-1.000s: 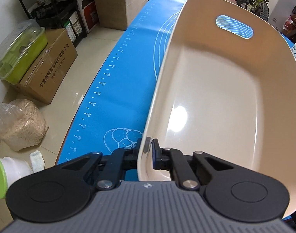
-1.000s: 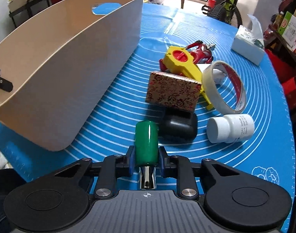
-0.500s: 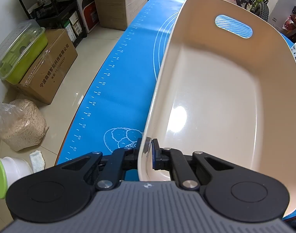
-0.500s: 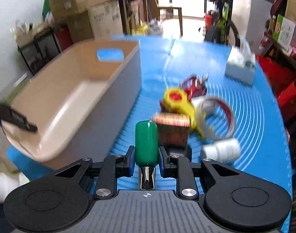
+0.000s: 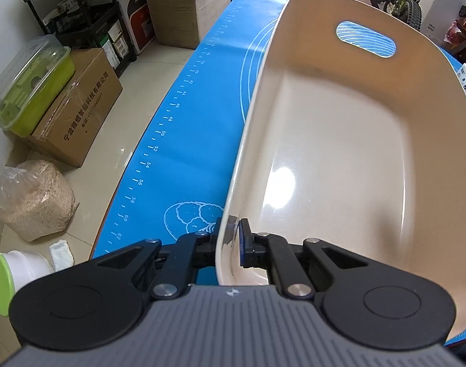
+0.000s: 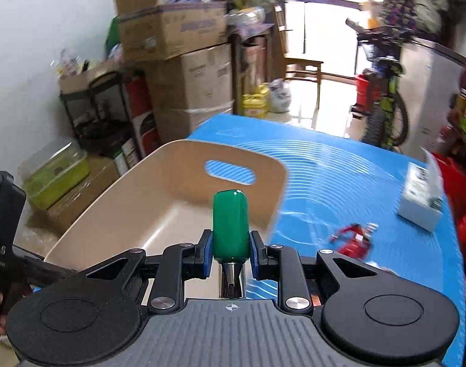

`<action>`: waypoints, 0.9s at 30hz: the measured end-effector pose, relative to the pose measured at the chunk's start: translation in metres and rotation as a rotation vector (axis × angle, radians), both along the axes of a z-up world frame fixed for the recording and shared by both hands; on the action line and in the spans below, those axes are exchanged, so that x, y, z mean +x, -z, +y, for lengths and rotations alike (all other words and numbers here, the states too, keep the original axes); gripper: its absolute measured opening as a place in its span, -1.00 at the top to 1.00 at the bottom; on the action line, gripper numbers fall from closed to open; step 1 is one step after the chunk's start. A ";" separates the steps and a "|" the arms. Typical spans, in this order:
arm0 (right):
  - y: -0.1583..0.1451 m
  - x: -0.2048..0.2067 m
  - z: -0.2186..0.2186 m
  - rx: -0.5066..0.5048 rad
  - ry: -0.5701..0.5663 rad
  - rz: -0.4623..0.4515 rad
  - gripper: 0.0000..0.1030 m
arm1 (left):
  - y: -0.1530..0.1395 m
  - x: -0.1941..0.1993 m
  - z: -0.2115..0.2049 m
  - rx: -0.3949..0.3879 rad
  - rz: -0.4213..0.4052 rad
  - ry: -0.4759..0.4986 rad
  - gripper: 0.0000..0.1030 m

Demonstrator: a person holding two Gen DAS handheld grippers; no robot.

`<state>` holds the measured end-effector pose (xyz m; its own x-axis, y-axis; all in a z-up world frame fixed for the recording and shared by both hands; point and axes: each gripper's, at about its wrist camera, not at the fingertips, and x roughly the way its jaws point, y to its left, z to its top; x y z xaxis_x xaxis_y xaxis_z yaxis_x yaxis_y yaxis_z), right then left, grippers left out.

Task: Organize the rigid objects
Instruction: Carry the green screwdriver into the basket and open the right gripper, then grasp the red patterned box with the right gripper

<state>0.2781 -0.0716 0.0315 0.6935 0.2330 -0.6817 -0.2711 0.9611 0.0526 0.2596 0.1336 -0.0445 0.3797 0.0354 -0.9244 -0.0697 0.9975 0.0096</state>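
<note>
A cream plastic bin [image 5: 340, 159] with a slot handle stands on the blue mat [image 5: 184, 122]; nothing lies inside it. My left gripper [image 5: 229, 241] is shut on the bin's near rim, one pad inside the wall and one outside. In the right wrist view my right gripper [image 6: 229, 244] is shut on a green-handled tool [image 6: 230, 223] with a chrome shank. It hangs above the near end of the bin [image 6: 171, 189], whose slot handle shows beyond the green handle. The other gripper's black body [image 6: 3, 229] shows at the left edge.
On the mat right of the bin lie a red toy figure [image 6: 352, 241] and a white tissue pack [image 6: 419, 205]. Beyond the table edge stand cardboard boxes [image 6: 184, 61], a black shelf [image 6: 98, 113], a bicycle [image 6: 382, 101]. A green lidded container [image 5: 31, 85] sits on a box on the floor.
My right gripper has risen with the green-handled tool and swung left, from over the cluttered mat to above the bin. The left gripper and the bin have stayed put.
</note>
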 end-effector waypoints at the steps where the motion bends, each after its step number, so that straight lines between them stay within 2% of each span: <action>1: 0.004 0.005 0.009 -0.013 -0.015 0.020 0.35 | 0.000 0.000 0.000 0.001 0.000 0.001 0.80; 12: 0.063 0.030 0.062 -0.188 -0.094 0.239 0.35 | 0.001 0.000 -0.002 0.010 -0.003 0.019 0.80; 14: 0.069 0.031 0.070 -0.239 -0.116 0.265 0.35 | 0.000 0.000 -0.002 0.012 -0.002 0.021 0.80; 17: 0.072 0.032 0.075 -0.262 -0.116 0.293 0.35 | 0.001 0.000 -0.002 0.012 -0.001 0.020 0.80; 18: 0.073 0.033 0.076 -0.271 -0.107 0.298 0.32 | 0.001 0.000 -0.002 0.013 -0.002 0.022 0.80; 19: 0.072 0.033 0.076 -0.271 -0.105 0.297 0.20 | 0.001 0.000 -0.003 0.014 -0.002 0.022 0.80; 20: 0.070 0.031 0.075 -0.252 -0.107 0.290 0.17 | 0.001 0.000 -0.002 0.015 -0.002 0.022 0.80; 22: 0.062 0.028 0.072 -0.219 -0.109 0.262 -0.01 | 0.002 0.000 -0.002 0.012 0.002 0.022 0.80; 26: 0.038 0.016 0.062 -0.136 -0.071 0.198 -0.19 | 0.002 0.000 -0.002 0.013 0.002 0.023 0.80; 27: 0.031 0.014 0.057 -0.106 -0.059 0.182 -0.31 | 0.002 0.000 -0.002 0.012 0.002 0.023 0.80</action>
<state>0.2920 -0.0149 0.0001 0.5443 0.1897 -0.8172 -0.3227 0.9465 0.0048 0.2598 0.1314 -0.0462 0.3788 0.0381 -0.9247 -0.0469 0.9987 0.0220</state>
